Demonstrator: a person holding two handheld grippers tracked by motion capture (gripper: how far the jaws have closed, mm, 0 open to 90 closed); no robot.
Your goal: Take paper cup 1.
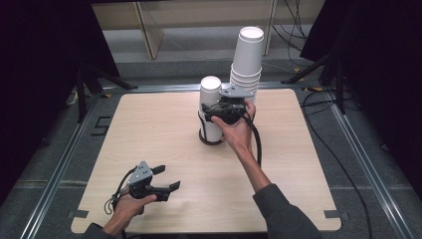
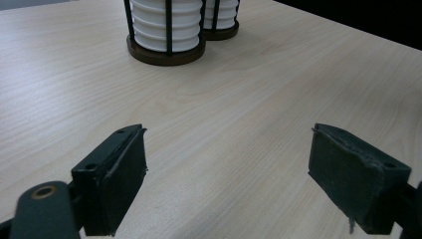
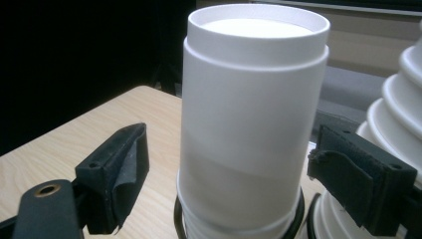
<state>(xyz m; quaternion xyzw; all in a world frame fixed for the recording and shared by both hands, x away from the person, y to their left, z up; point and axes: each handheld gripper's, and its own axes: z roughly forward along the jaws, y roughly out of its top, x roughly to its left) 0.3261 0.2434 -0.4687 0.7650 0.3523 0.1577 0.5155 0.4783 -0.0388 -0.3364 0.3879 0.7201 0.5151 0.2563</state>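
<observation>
Looking down, you see two stacks of white cups, each upright in its own dark holder near the table's far edge: the short stack [image 1: 211, 107] and the tall stack [image 1: 246, 57]. Your right gripper [image 3: 229, 164] stands spread around the short stack's top cup [image 3: 254, 114], bottom pointing up, long axis vertical. Your left gripper [image 2: 228, 172] is spread above bare table [image 1: 149, 134].

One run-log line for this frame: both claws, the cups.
right claw: open, straddling top cup of near cup stack | left claw: open, idle above table | far cup stack: untouched
</observation>
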